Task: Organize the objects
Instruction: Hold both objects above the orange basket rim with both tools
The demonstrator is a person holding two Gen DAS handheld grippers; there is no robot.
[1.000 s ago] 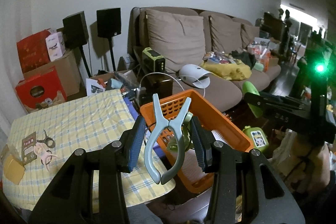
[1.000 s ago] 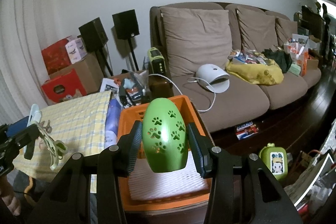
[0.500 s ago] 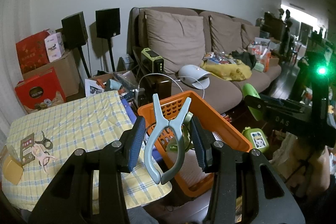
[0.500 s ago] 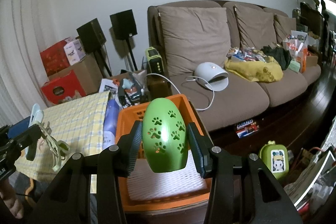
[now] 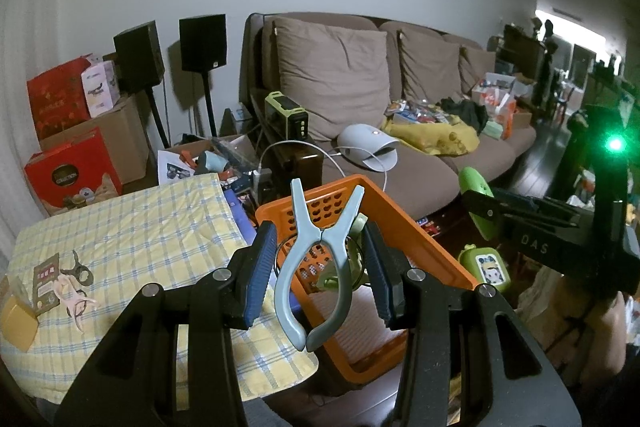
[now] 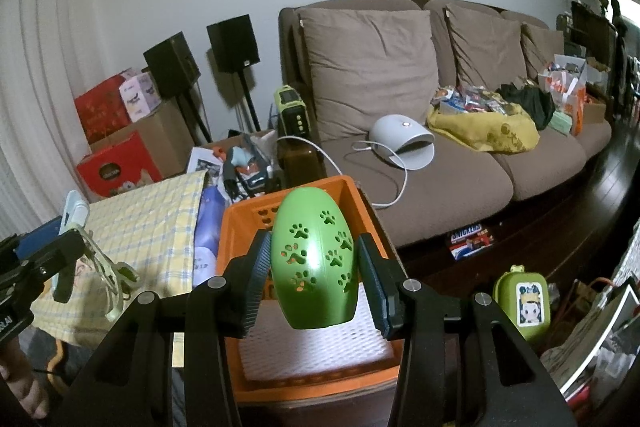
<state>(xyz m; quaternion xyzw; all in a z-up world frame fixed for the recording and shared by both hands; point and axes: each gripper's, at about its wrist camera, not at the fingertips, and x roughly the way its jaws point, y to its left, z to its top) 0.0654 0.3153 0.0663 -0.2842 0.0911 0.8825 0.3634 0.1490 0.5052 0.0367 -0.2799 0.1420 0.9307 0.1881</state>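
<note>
Green egg-shaped container (image 6: 314, 259), pierced with paw-print holes, stands with its long axis upright, narrow end up and tilted slightly away, clamped at its waist between the pads of the right gripper (image 6: 314, 281) above the orange basket (image 6: 240, 227). Beside it, the left gripper (image 5: 320, 271) holds a bunch of clothes pegs: the pale blue peg (image 5: 318, 259) hangs between its fingers, forked end up, handles down toward the camera, with a green peg (image 5: 352, 255) pressed against the right pad. They hang over the basket's near corner, next to the checked yellow cloth (image 5: 140, 227).
</note>
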